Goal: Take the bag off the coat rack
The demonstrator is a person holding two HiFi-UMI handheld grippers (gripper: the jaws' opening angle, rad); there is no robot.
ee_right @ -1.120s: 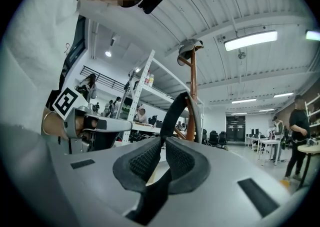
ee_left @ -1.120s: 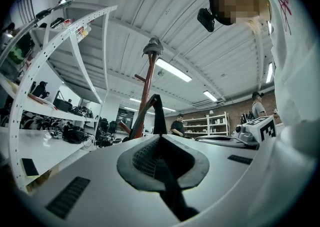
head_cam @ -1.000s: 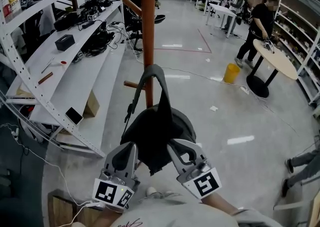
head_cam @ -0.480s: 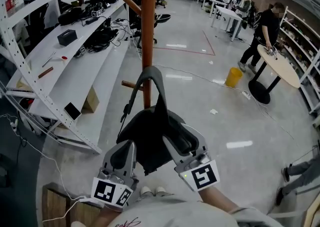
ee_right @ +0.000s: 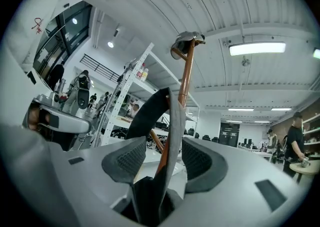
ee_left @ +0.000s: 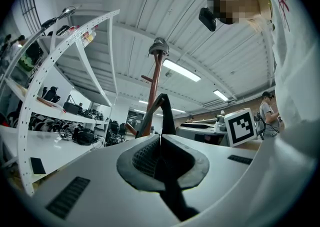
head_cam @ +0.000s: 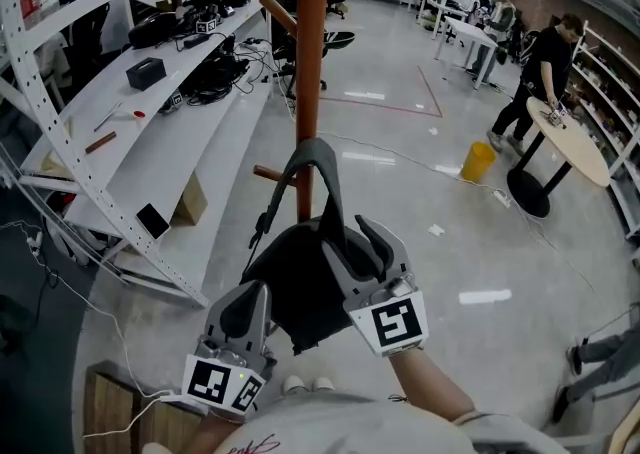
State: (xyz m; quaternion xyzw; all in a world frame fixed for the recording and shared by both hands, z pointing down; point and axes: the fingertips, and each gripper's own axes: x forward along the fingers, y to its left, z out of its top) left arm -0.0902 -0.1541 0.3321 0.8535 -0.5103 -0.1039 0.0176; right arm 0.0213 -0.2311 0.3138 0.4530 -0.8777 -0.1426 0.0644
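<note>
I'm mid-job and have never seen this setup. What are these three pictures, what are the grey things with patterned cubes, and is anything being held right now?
There is no robot arm here: a person holds a two-jaw gripper in each hand. The head view looks down from the person's head. The other two views each look along one gripper's own jaws. The marker cubes are parts of the grippers. A black bag hangs by its strap on the brown coat rack. The left gripper is shut on the bag's fabric. The right gripper has just been opening, and the strap stands between its jaws, not pressed. White shelving with gear stands at the left.
</note>
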